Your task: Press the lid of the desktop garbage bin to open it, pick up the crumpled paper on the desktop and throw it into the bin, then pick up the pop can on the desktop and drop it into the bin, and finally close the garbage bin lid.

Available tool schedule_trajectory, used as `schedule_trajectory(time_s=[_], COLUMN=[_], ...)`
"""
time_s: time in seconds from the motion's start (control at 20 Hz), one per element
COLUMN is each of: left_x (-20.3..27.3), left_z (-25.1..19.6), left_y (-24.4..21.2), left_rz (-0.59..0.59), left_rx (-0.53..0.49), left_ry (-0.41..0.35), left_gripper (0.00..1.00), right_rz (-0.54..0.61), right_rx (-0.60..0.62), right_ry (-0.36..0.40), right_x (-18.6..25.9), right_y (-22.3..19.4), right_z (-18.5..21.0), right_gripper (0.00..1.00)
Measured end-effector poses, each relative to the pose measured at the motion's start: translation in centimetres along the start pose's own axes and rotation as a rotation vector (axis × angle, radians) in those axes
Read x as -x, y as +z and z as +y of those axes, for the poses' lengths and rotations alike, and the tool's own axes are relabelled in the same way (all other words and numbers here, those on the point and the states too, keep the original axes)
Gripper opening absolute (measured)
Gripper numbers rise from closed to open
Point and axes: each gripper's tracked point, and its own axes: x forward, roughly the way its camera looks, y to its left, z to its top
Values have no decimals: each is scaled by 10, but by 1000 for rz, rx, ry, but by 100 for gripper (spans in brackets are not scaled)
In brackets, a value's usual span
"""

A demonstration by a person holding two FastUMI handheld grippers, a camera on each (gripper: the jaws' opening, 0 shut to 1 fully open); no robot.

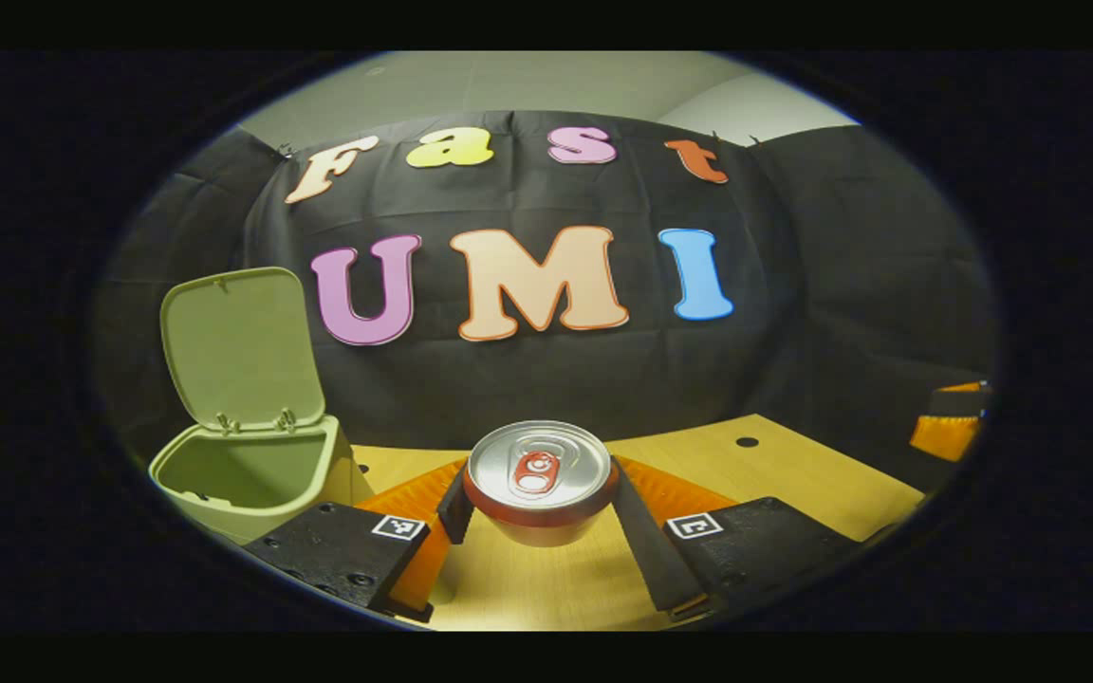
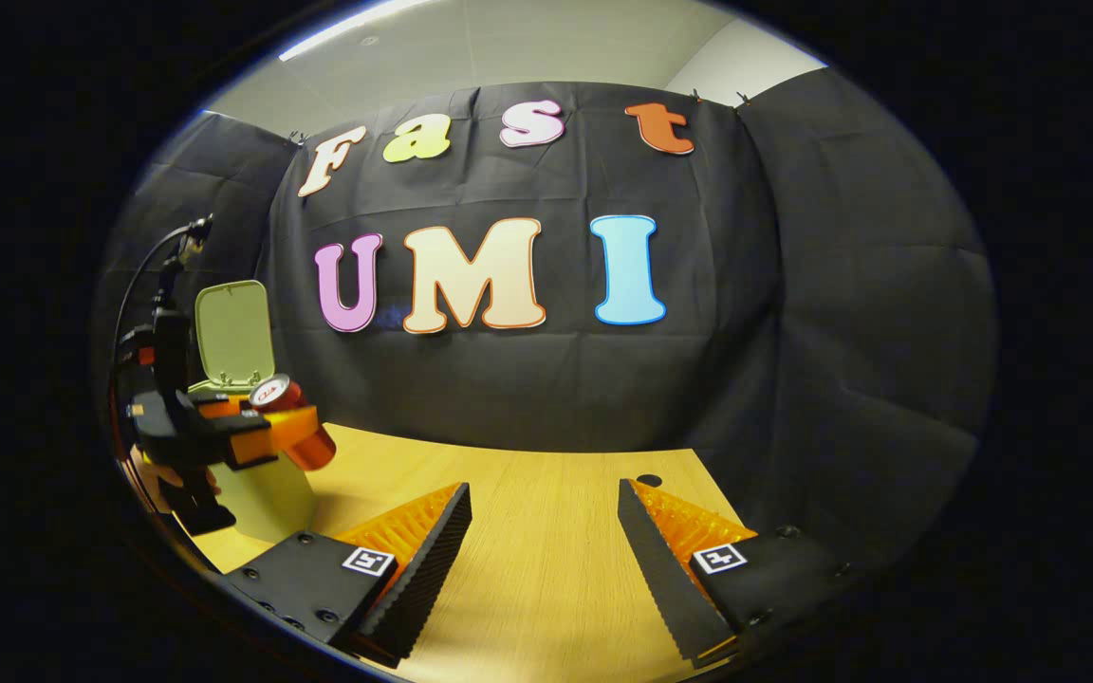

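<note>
Garbage bin (image 1: pixel 252 474) at left on the table (image 1: pixel 774 474), lid (image 1: pixel 241 346) already raised upright, so opening judged done; no crumpled paper on the visible table, presumably binned, interior hidden. Pop can (image 1: pixel 540 479) lifted clear of the table, clamped between both fingers of the left tool (image 1: pixel 540 503), near the bin's mouth. Right tool (image 2: pixel 544 541) spread wide, holding nothing, low over the table. Remaining: dropping the can in, closing the lid.

No readable text: the pop can (image 1: pixel 538 482) shows only its top, its label too small.
</note>
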Motion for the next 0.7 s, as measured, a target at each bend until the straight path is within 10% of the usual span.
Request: schedule_trajectory(time_s=[0.7], left_x=[31], left_z=[158], left_y=[59], left_rz=[-117], left_rx=[-38], left_ry=[321], left_gripper=[77], right_rz=[31], right_rx=[-17], right_ry=[76], right_x=[-17], right_y=[-7], right_z=[24], right_gripper=[98])
